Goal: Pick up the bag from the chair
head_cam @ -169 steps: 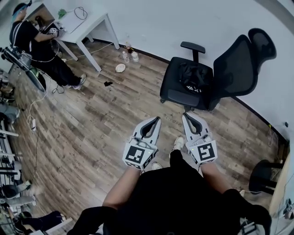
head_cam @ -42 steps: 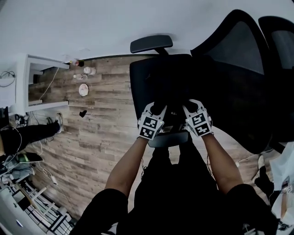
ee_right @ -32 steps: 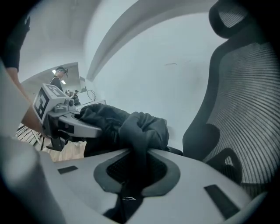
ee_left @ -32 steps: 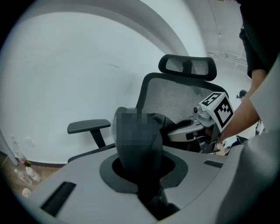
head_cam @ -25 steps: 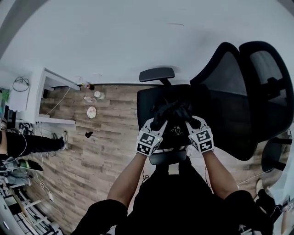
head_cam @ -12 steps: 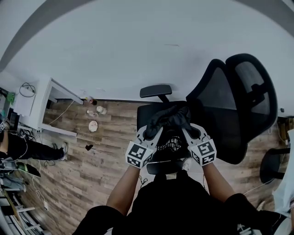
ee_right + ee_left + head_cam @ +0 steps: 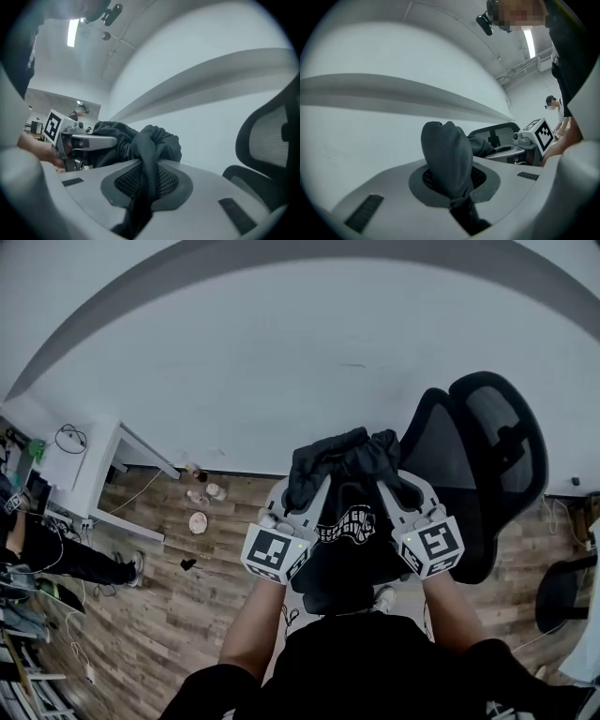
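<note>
- Two bare forearms [image 7: 251, 615] reach forward from black sleeves, side by side, each hand behind a cube with black-and-white square markers.
- The left gripper [image 7: 459, 206] is tilted up and inward. Its smooth grey plastic jaws are pressed onto a twisted neck of black cloth, and a rounded bulge of cloth stands above the meshed pads.
- The right gripper [image 7: 139, 206] mirrors it, angled up and toward the left one. Its jaws are clamped on another gathered fold of the same cloth.
- The bag [image 7: 347, 517] is soft, matte black fabric with white print on its front. Its top is bunched into crumpled folds. It hangs stretched between the two grippers, raised in front of the chair; its lower end merges with dark shapes below, so contact with the seat cannot be told.
- The chair [image 7: 487, 442] has a curved black mesh back and headrest, to the right behind the bag.
- A wood-plank floor [image 7: 159, 563] lies to the left, with a white desk [image 7: 89, 479] against the plain white wall [image 7: 281, 371].
</note>
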A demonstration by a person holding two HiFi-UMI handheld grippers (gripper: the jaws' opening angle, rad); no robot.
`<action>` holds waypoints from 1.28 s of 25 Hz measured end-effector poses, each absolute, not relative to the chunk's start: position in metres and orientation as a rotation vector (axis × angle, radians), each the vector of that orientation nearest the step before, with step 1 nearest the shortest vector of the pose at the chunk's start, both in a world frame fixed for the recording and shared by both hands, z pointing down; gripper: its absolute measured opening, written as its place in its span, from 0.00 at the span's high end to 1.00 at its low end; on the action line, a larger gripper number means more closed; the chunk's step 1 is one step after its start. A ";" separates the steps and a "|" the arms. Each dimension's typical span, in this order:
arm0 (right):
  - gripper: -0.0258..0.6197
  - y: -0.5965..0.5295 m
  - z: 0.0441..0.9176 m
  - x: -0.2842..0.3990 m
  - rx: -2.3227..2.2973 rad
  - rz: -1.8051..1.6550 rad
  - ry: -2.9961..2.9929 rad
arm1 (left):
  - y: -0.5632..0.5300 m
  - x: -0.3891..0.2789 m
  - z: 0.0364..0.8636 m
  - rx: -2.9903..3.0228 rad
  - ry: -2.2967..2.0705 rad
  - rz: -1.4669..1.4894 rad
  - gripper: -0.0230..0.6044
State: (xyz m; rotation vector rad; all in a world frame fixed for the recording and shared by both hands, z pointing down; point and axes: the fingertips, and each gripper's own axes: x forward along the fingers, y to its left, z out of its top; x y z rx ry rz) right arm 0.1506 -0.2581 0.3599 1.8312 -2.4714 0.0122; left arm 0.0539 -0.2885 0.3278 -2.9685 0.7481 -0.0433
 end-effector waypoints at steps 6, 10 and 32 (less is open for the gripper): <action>0.87 -0.260 0.291 0.155 1.865 -0.145 -2.557 | -0.290 0.059 0.263 -2.857 0.761 0.092 0.87; 0.87 -0.252 0.258 0.158 1.895 -0.210 -2.586 | -0.281 0.058 0.231 -2.830 0.742 0.179 0.87; 0.87 -0.233 0.233 0.168 1.943 -0.257 -2.548 | -0.263 0.068 0.205 -2.849 0.679 0.213 0.87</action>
